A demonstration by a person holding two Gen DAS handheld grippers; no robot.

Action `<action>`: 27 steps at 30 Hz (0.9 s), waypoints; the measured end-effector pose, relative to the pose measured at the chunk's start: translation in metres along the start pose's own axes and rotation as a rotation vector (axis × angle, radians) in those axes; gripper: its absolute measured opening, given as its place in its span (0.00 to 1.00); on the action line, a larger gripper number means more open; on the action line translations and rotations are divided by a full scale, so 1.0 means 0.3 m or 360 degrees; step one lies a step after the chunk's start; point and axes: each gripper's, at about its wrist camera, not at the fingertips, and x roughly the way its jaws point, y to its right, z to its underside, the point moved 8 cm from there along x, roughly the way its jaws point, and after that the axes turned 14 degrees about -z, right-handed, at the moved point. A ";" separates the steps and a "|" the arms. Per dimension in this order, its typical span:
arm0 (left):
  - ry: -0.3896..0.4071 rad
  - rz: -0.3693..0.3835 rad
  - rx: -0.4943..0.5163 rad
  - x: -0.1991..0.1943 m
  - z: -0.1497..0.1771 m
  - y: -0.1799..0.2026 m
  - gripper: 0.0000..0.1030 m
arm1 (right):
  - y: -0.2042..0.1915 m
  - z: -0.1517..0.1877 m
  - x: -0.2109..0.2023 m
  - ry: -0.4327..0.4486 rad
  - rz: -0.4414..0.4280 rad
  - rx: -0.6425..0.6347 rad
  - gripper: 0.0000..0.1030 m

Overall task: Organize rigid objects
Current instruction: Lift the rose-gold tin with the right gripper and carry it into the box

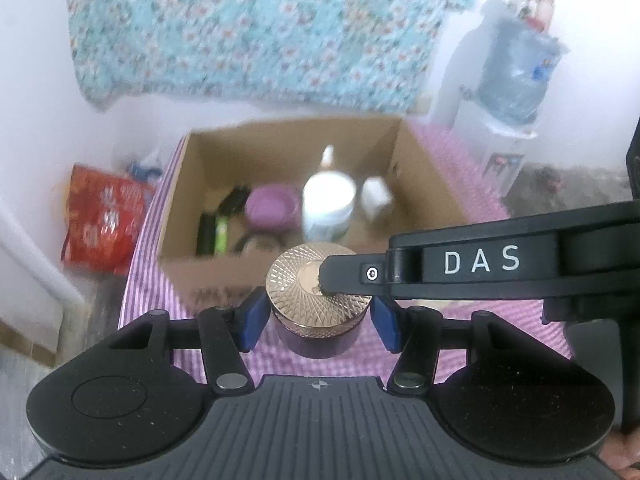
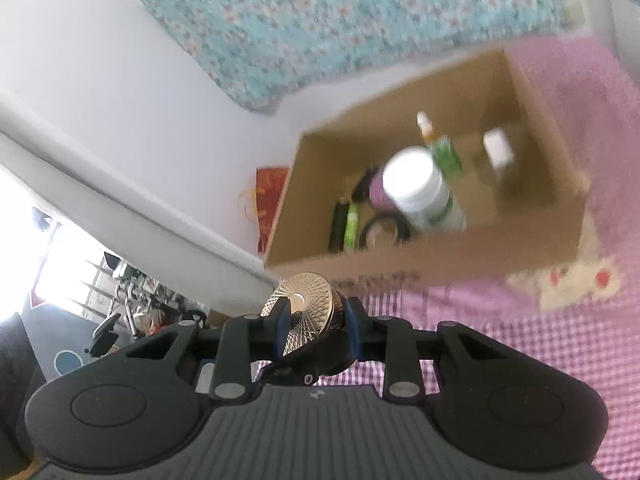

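The left gripper [image 1: 318,320] holds the dark jar [image 1: 318,334] by its sides, and the right gripper [image 2: 316,318] pinches its gold lid [image 2: 306,300], just before the cardboard box [image 1: 420,184]. If the two hands pull apart, the lid could pop off, or the jar could slip and fall on the bottles [image 1: 328,204] inside.

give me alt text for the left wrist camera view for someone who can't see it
The left hand-held gripper clamps a dark jar with a patterned gold lid, while the right hand-held gripper reaches in from the right onto the lid. Behind sits an open cardboard box holding a white bottle and other blurred items, on a pink checked cloth.
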 end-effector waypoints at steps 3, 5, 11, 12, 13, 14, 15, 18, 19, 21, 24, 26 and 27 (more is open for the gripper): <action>0.0041 0.0049 -0.0002 -0.011 -0.069 0.036 0.53 | -0.012 -0.062 -0.052 0.0046 0.0012 -0.0044 0.31; 0.0063 0.0084 -0.0005 -0.009 -0.117 0.064 0.53 | -0.008 -0.108 -0.083 0.0076 0.0020 -0.0058 0.31; 0.0084 0.0166 -0.0007 0.043 -0.224 0.151 0.53 | 0.050 -0.242 -0.141 0.0122 0.0059 -0.0060 0.31; 0.0073 0.0177 -0.0007 0.063 -0.237 0.164 0.53 | 0.068 -0.259 -0.142 0.0120 0.0071 -0.0057 0.31; 0.0063 0.0186 -0.0004 0.078 -0.246 0.174 0.53 | 0.084 -0.274 -0.141 0.0117 0.0081 -0.0054 0.31; 0.0040 0.0196 -0.0001 0.101 -0.253 0.186 0.53 | 0.103 -0.287 -0.136 0.0112 0.0091 -0.0047 0.31; 0.0014 0.0207 -0.0003 0.127 -0.258 0.197 0.53 | 0.127 -0.301 -0.124 0.0101 0.0105 -0.0033 0.31; -0.0062 0.0236 -0.0002 0.194 -0.257 0.223 0.53 | 0.199 -0.320 -0.094 0.0064 0.0151 -0.0008 0.31; -0.0085 0.0241 0.0002 0.214 -0.253 0.231 0.53 | 0.223 -0.321 -0.082 0.0048 0.0166 -0.0001 0.31; -0.0136 0.0243 0.0013 0.260 -0.240 0.248 0.53 | 0.273 -0.322 -0.059 0.0015 0.0188 0.0019 0.31; -0.0204 0.0252 0.0023 0.317 -0.217 0.269 0.53 | 0.334 -0.313 -0.029 -0.0043 0.0225 0.0034 0.31; -0.0239 0.0261 0.0020 0.344 -0.208 0.277 0.53 | 0.365 -0.310 -0.011 -0.0078 0.0248 0.0039 0.31; -0.0257 0.0269 0.0019 0.359 -0.201 0.281 0.53 | 0.381 -0.307 -0.001 -0.0096 0.0264 0.0037 0.31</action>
